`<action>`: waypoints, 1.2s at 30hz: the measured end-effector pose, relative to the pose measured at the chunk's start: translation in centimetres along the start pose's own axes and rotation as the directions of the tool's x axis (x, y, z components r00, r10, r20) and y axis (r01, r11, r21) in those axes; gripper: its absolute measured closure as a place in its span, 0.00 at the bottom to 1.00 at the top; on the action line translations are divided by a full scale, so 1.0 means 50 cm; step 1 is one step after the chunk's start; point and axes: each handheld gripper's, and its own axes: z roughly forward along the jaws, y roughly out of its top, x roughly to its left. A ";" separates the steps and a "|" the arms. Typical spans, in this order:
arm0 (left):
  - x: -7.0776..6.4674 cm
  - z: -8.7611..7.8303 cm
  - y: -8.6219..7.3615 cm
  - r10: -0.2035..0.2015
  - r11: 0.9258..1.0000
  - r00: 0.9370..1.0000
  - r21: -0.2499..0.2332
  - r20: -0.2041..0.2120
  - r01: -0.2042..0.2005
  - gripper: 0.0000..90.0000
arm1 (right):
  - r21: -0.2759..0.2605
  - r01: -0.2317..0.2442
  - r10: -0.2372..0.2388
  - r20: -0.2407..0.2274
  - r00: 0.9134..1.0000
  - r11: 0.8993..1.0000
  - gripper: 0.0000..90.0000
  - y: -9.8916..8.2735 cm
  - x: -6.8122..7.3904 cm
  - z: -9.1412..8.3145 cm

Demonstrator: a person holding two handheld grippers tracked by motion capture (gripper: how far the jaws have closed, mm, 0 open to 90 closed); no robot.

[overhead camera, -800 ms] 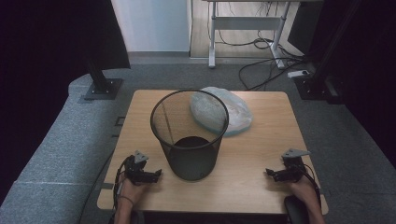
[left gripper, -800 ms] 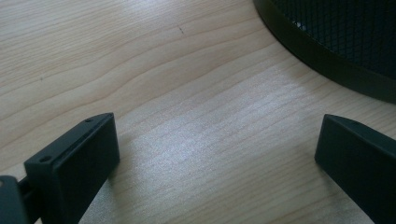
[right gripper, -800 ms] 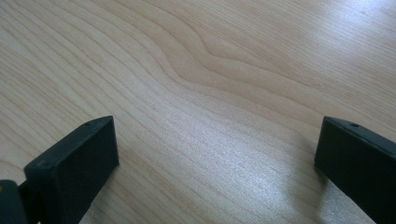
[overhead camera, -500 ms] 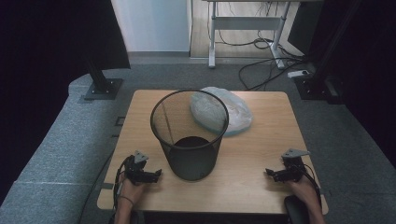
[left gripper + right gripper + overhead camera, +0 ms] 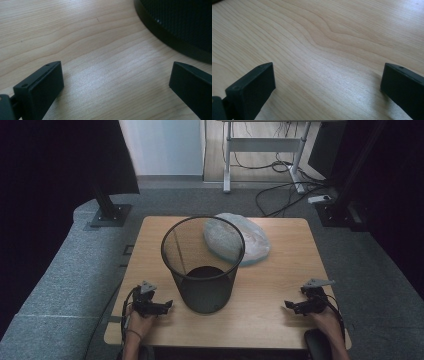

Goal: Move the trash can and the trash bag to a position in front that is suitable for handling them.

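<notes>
A black wire-mesh bin (image 5: 203,264) stands upright on the wooden table (image 5: 270,285), near its middle. Behind it, partly hidden by the rim, lies a crumpled clear plastic bag (image 5: 240,239). My left gripper (image 5: 167,305) rests near the table's front left, just left of the bin's base, open with nothing between its jaws. In the left gripper view the bin's base (image 5: 182,27) curves across the upper right, and the left gripper (image 5: 115,82) has bare wood between its jaws. My right gripper (image 5: 288,305) rests at the front right, open; in its own view the right gripper (image 5: 327,82) spans bare wood.
Grey carpeted floor surrounds the table. A black stand base (image 5: 109,212) sits at the back left. A desk frame (image 5: 260,150) with cables (image 5: 280,195) stands behind, and dark curtains hang on both sides.
</notes>
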 end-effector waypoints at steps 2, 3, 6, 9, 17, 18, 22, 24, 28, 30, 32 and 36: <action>0.000 -0.005 0.005 0.009 1.000 1.000 -0.008 0.000 -0.009 0.00 | 0.007 0.007 -0.007 0.000 1.000 1.000 0.01 0.006 0.006 -0.001; 0.000 -0.009 0.010 0.015 1.000 1.000 -0.015 -0.002 -0.015 0.00 | 0.007 0.017 -0.017 0.005 1.000 1.000 0.01 0.011 0.010 -0.002; 0.003 -0.022 0.031 0.016 0.999 1.000 -0.046 -0.001 -0.016 0.00 | -0.015 0.043 -0.043 0.009 0.999 0.999 0.01 0.039 0.026 -0.008; 0.005 -0.035 0.054 0.034 0.997 0.999 -0.064 -0.016 -0.035 0.00 | -0.020 0.039 -0.040 -0.025 0.999 0.999 0.01 0.056 0.031 -0.010; 0.028 -0.062 0.102 0.043 0.995 0.999 -0.090 -0.029 -0.045 0.00 | -0.066 0.089 -0.091 -0.031 0.995 0.994 0.03 0.107 0.045 -0.020; 0.033 -0.065 0.109 0.040 0.994 0.999 -0.097 -0.028 -0.043 0.00 | -0.077 0.083 -0.086 -0.036 0.996 0.994 0.01 0.114 0.047 -0.022; 0.047 -0.078 0.140 0.024 0.990 0.999 -0.135 -0.025 -0.027 0.00 | -0.103 0.090 -0.093 -0.021 0.995 0.991 0.00 0.144 0.057 -0.029; 0.052 -0.083 0.157 0.023 0.988 0.999 -0.154 -0.025 -0.026 0.00 | -0.115 0.096 -0.099 -0.020 0.995 0.989 0.00 0.159 0.063 -0.031; 0.055 -0.088 0.190 0.013 0.981 1.000 -0.196 -0.021 -0.017 0.00 | -0.111 0.110 -0.113 -0.018 0.993 0.988 0.00 0.190 0.075 -0.031; 0.054 -0.086 0.203 0.004 0.977 1.000 -0.212 -0.017 -0.007 0.00 | -0.107 0.112 -0.114 -0.009 0.993 0.988 0.00 0.205 0.081 -0.030; 0.052 -0.081 0.212 0.004 0.976 1.000 -0.219 -0.017 -0.008 0.00 | -0.113 0.111 -0.112 -0.008 0.994 0.987 0.00 0.219 0.084 -0.029; 0.038 -0.066 0.225 0.030 0.973 1.000 -0.229 -0.010 -0.031 0.00 | -0.110 0.120 -0.120 0.008 0.993 0.987 0.00 0.250 0.090 -0.024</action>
